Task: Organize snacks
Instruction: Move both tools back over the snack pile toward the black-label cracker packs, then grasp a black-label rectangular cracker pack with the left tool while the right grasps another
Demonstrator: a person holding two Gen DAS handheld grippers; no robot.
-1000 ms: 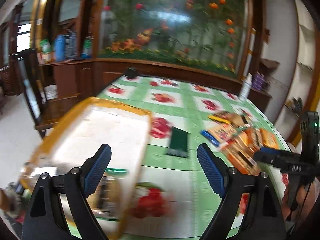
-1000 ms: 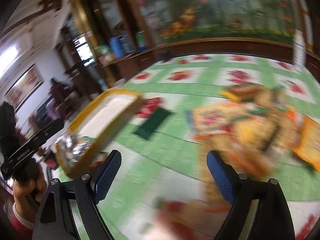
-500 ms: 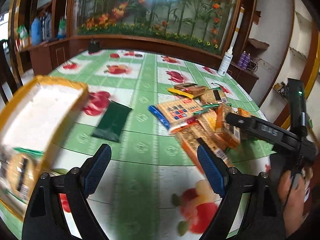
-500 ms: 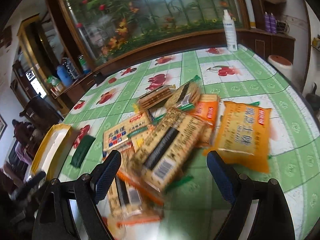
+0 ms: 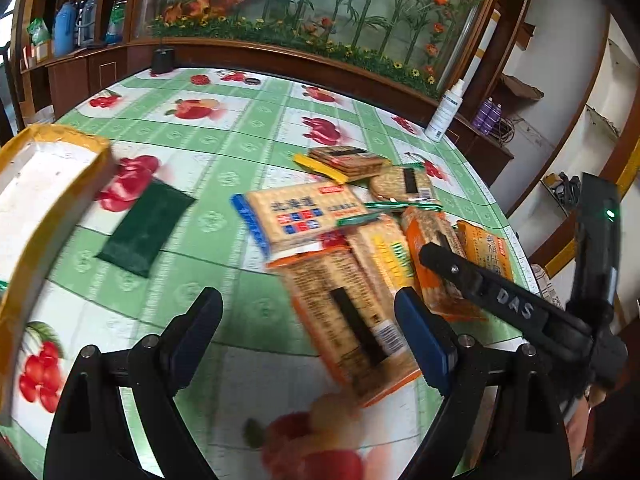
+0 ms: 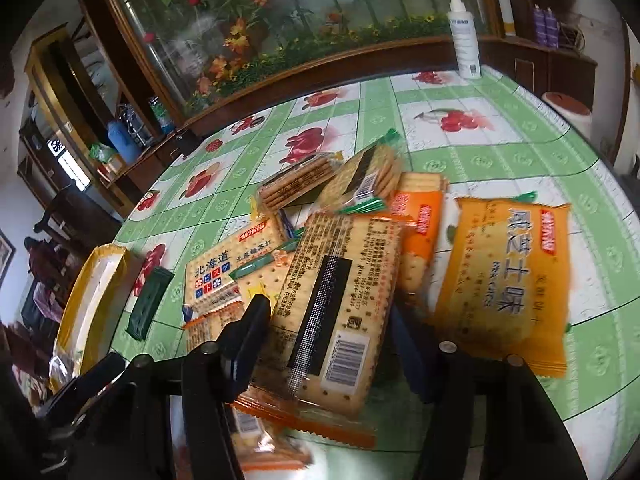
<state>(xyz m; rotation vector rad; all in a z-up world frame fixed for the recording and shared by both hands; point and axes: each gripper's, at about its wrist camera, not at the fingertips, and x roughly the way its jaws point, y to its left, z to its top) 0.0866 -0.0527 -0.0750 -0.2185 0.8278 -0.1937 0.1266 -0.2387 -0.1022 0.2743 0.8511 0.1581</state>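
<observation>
My right hand-held gripper (image 6: 332, 332) has just been closing, and its jaws now stand on both sides of a cracker packet (image 6: 340, 300) with a barcode, which lies on top of the snack pile. The pads seem to press its long edges, but the right one is blurred. My left hand-held gripper (image 5: 308, 336) stays wide with nothing between its jaws, above the green checked surface (image 5: 240, 128). The pile is in the middle of the surface; an orange packet (image 6: 504, 276) lies just beside the gripped one. A dark green packet (image 5: 146, 226) lies apart, near the yellow-rimmed tray (image 5: 52, 216) at the left edge.
</observation>
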